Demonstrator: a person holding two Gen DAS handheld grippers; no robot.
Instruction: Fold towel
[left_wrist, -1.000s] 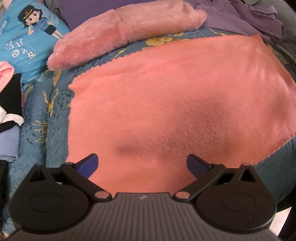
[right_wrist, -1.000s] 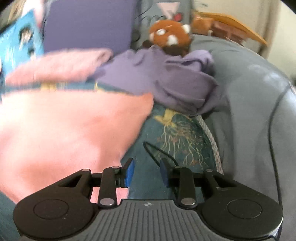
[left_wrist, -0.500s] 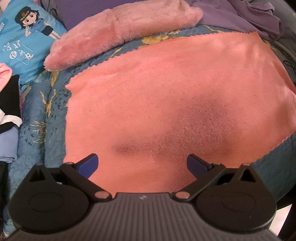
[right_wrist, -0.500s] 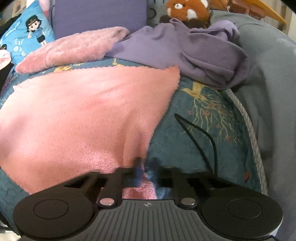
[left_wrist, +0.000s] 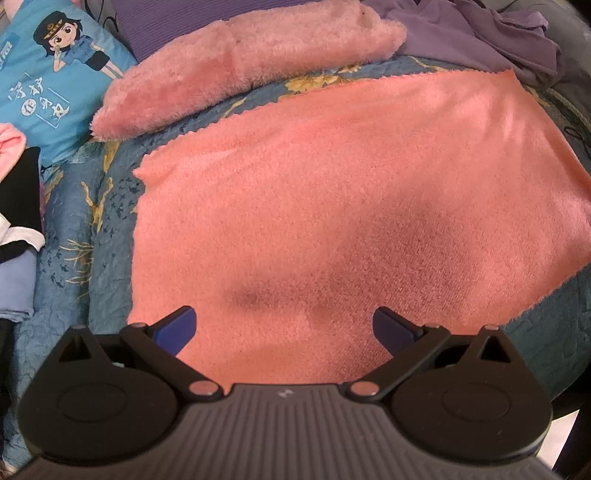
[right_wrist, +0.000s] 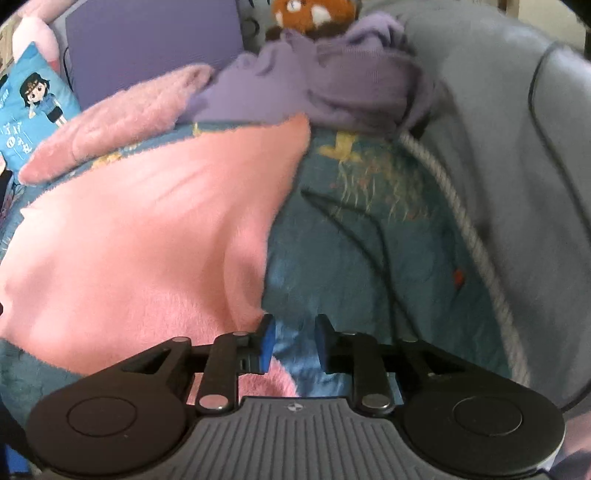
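Lying flat on the patterned blue bedspread, the pink towel is spread out and not yet folded; no containers are in view. At far left sits a blue cartoon pillow, with a fluffy pink cushion along the towel's far edge and a crumpled purple garment past its far right corner.

From the left wrist view, the left gripper hangs over the towel's near edge with its jaws spread wide and nothing between them; the cloth runs forward and to both sides of it, its longer run seeming to go left to right.

From the right wrist view, the right gripper sits at the towel's near right corner, jaws parted by a narrow gap. The corner lies just left of and under its left finger, not clearly pinched. A black cable crosses the bedspread ahead, and a plush toy rests behind the garment.

The right gripper looks nearer to a corner, so the coming grasp probably turns on shifting it slightly left onto that edge.
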